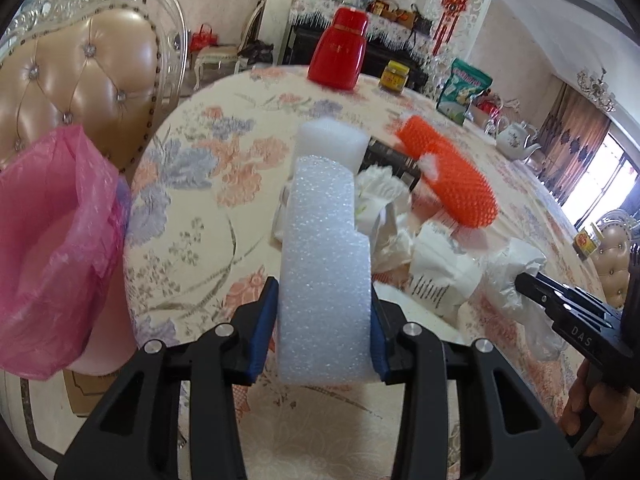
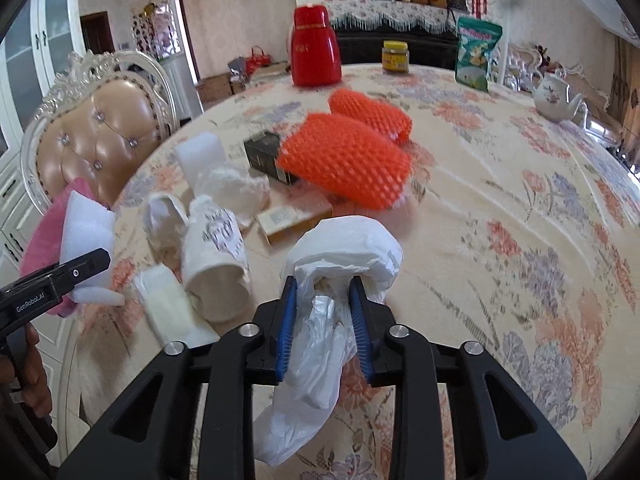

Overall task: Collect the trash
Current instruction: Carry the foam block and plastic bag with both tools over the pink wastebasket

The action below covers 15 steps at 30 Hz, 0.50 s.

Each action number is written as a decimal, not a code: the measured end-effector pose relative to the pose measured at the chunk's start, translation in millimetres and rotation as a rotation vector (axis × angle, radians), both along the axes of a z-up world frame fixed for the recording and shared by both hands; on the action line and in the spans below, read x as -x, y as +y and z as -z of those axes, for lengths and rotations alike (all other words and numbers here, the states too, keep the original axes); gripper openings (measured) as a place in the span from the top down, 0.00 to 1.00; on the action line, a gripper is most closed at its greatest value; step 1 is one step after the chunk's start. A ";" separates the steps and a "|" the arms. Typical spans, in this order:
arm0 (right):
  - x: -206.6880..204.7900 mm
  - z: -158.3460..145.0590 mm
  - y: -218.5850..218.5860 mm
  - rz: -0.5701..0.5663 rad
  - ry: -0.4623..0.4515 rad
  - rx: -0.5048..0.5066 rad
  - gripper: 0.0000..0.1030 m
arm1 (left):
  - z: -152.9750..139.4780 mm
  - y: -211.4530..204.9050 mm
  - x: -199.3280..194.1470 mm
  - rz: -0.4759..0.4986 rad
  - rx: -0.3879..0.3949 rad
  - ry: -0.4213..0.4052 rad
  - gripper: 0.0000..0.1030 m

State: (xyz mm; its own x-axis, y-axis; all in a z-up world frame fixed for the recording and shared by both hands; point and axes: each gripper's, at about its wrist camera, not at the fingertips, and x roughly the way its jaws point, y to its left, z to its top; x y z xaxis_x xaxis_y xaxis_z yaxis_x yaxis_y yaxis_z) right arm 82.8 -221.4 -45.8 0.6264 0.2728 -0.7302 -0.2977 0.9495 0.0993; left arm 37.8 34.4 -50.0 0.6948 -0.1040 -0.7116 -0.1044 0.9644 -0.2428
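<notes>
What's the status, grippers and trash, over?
Left gripper shut on white foam piece, beside pink bin bag. Right gripper shut on white plastic bag. Orange foam nets, paper cup still on table.

Bright daylight, fisheye warp, slight blur

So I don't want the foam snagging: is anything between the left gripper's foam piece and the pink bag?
Nothing visible. The foam piece sits clamped in the left gripper, and the pink bag gapes open at the table's edge, only bare tablecloth between.
</notes>
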 end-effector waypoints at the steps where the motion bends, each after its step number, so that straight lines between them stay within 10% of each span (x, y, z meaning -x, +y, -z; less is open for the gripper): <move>1: 0.9 1.4 -1.3 0.006 0.002 0.001 0.48 | 2.1 -0.8 -0.8 0.002 -0.004 0.007 0.61; 3: 5.9 1.6 -3.5 0.020 -0.017 0.013 0.29 | 6.0 -1.5 -2.8 0.003 -0.009 0.023 0.61; 15: -4.2 13.2 -8.2 0.031 0.016 0.022 0.24 | 5.6 -2.8 1.8 0.010 -0.011 0.035 0.48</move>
